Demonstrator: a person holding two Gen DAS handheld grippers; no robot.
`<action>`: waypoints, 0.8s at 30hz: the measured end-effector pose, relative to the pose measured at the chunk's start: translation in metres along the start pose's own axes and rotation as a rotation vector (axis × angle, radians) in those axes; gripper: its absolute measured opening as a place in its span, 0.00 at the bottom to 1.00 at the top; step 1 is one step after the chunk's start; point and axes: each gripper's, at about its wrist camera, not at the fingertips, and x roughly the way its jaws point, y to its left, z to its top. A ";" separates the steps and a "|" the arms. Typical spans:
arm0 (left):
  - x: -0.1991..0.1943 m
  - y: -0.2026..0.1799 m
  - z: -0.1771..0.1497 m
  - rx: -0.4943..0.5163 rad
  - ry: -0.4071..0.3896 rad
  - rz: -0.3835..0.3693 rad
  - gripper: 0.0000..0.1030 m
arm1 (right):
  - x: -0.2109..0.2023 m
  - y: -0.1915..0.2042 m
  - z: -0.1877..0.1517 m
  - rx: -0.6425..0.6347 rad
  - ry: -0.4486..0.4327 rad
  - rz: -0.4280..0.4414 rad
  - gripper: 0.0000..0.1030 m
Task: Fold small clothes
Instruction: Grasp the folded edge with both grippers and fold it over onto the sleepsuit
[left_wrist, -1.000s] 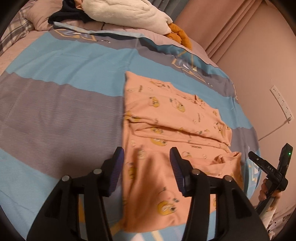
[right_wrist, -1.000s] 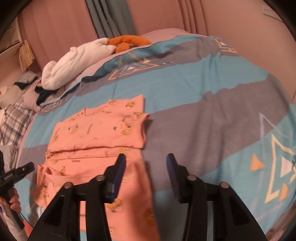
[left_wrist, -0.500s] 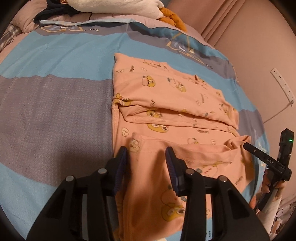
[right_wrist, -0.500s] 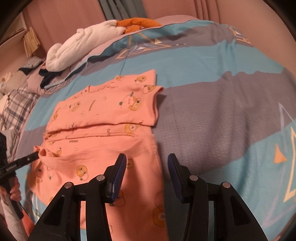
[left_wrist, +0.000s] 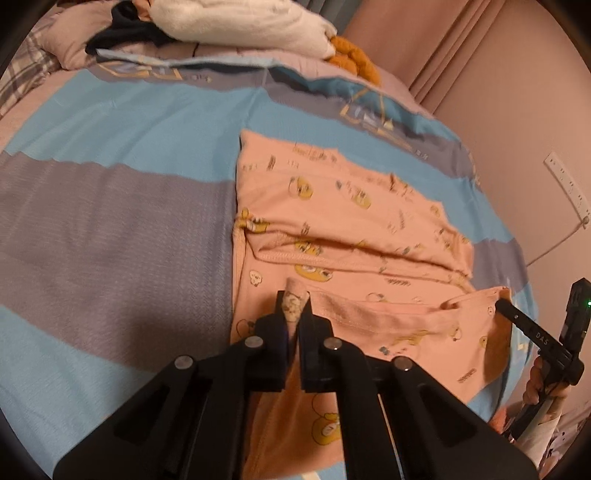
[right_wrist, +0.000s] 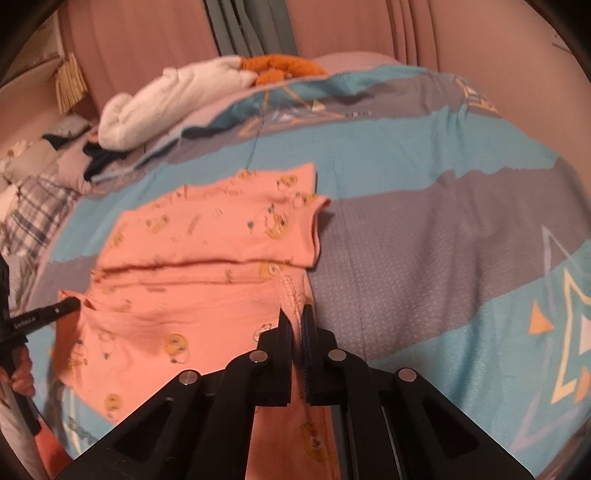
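On the near part of the bed (left_wrist: 110, 229), the left gripper (left_wrist: 293, 314) and the right gripper (right_wrist: 295, 317) each have their jaws closed on a pinch of the pink garment (left_wrist: 351, 229). Farther away, its sides already lie folded in; I judge the lengthwise fold remains.
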 end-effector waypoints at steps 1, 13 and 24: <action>-0.009 -0.001 0.000 -0.007 -0.022 -0.009 0.03 | -0.004 0.000 0.001 0.002 -0.013 0.008 0.05; -0.072 -0.013 0.015 -0.023 -0.196 -0.070 0.03 | -0.052 0.017 0.027 -0.018 -0.179 0.038 0.04; -0.095 -0.021 0.052 -0.013 -0.292 -0.095 0.03 | -0.065 0.030 0.061 -0.044 -0.275 0.056 0.04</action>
